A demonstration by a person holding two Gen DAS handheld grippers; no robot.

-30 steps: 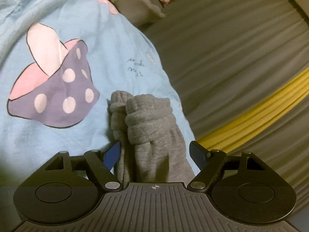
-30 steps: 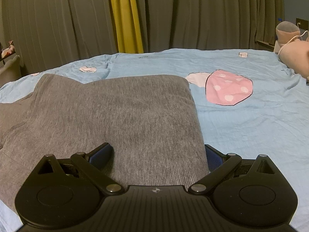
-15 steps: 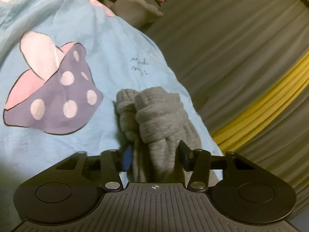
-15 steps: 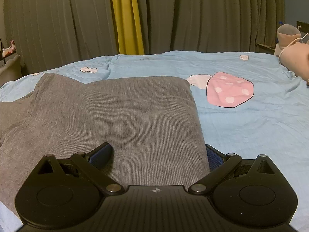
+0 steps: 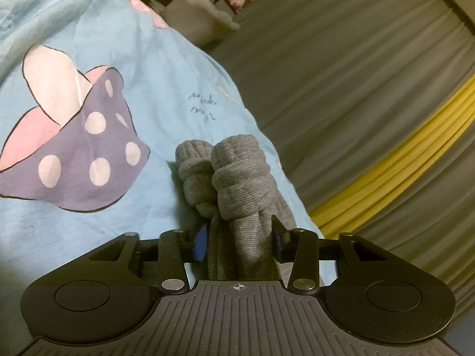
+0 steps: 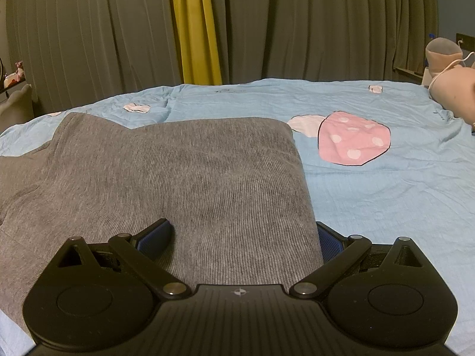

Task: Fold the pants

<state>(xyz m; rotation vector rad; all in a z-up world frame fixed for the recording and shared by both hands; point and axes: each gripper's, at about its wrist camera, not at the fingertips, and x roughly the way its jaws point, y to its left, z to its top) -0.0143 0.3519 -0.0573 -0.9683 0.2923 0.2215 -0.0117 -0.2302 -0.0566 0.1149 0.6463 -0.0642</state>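
The left hand-held gripper (image 5: 237, 238) has narrowed from wide onto the bunched cuffs of the grey ribbed knit pants (image 5: 237, 178) on the pale blue bed (image 5: 74, 222) — its jaws now opening slightly, cloth still pinched. The right hand-held gripper (image 6: 243, 234) stays wide astride the flat waist end (image 6: 184, 178) — a fold looks ready.

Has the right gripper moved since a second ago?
No. The right gripper sits in the same spot over the gray pants, with the pink mushroom print framed almost unchanged.
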